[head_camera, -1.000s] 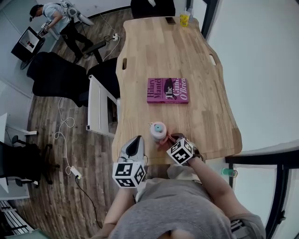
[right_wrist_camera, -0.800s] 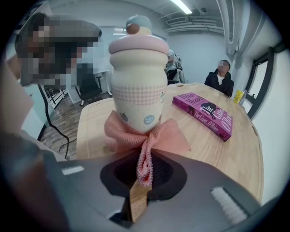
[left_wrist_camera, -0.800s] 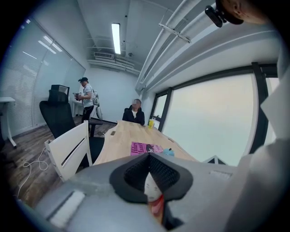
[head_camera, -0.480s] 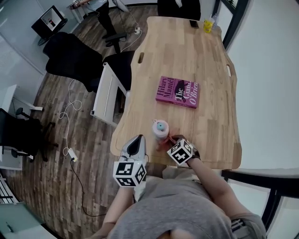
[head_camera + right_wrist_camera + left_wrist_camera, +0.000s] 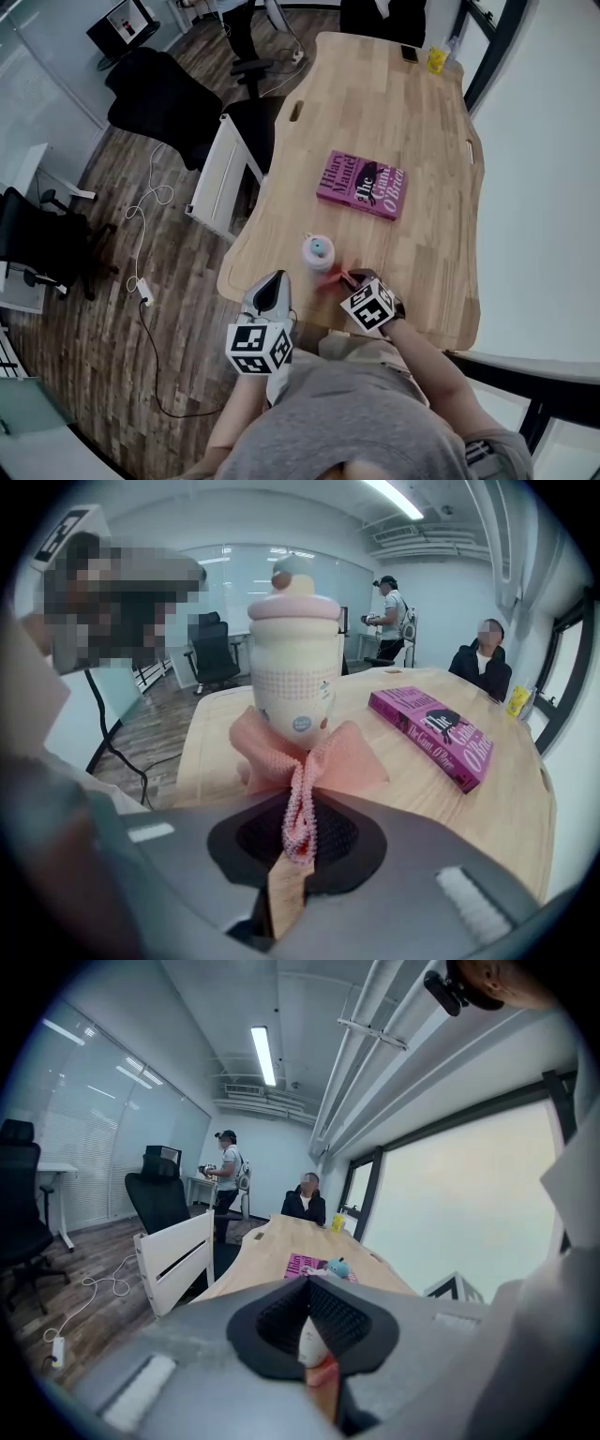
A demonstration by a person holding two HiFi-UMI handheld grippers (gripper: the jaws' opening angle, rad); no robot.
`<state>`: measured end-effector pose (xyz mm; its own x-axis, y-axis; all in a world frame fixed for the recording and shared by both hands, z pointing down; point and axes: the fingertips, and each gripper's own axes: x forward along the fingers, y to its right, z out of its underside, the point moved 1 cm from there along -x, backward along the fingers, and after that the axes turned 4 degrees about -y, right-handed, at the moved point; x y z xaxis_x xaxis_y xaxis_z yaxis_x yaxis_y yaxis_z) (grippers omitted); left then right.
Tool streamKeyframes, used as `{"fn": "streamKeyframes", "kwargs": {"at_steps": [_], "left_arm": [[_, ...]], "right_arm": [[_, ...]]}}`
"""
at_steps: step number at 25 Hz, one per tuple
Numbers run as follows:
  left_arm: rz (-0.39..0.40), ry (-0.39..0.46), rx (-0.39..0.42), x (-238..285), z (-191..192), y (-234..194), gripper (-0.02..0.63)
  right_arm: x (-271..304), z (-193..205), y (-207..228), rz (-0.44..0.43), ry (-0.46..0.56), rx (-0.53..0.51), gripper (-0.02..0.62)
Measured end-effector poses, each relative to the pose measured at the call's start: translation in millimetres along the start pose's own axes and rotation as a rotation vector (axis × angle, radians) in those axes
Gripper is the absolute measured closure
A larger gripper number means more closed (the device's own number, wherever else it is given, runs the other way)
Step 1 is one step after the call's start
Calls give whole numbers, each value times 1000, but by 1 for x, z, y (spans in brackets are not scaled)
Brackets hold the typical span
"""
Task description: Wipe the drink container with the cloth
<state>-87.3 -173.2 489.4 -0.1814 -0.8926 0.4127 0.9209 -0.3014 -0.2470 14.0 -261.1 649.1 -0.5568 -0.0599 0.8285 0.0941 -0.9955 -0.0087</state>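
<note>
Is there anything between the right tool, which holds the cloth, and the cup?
Nothing visible. The right tool grips the cloth, and the cloth appears to touch the cup at its base.

One drink container [image 5: 318, 253], one cloth [image 5: 347, 757], one book [image 5: 362, 185], one yellow cup [image 5: 436, 60].

Pink knit cloth [image 5: 300, 761]; cream container [image 5: 293, 667] with a pink checked band; magenta book [image 5: 433, 735]; pale wood-grain counter [image 5: 394, 112].
</note>
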Motion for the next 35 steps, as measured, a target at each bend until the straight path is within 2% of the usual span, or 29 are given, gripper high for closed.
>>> {"fn": "streamKeyframes", "kwargs": {"at_steps": [8, 17, 29, 35], "left_arm": [[-29, 16, -12, -1, -3, 7, 604], [-25, 16, -8, 2, -1, 15, 604], [-40, 20, -16, -1, 1, 12, 604], [-50, 23, -26, -2, 4, 11, 604]], "right_arm": [[-49, -18, 29, 30, 110, 9, 568], [-101, -58, 73, 79, 264, 99, 568], [-113, -117, 77, 41, 384, 106, 568], [-105, -130, 66, -16, 402, 110, 568]]}}
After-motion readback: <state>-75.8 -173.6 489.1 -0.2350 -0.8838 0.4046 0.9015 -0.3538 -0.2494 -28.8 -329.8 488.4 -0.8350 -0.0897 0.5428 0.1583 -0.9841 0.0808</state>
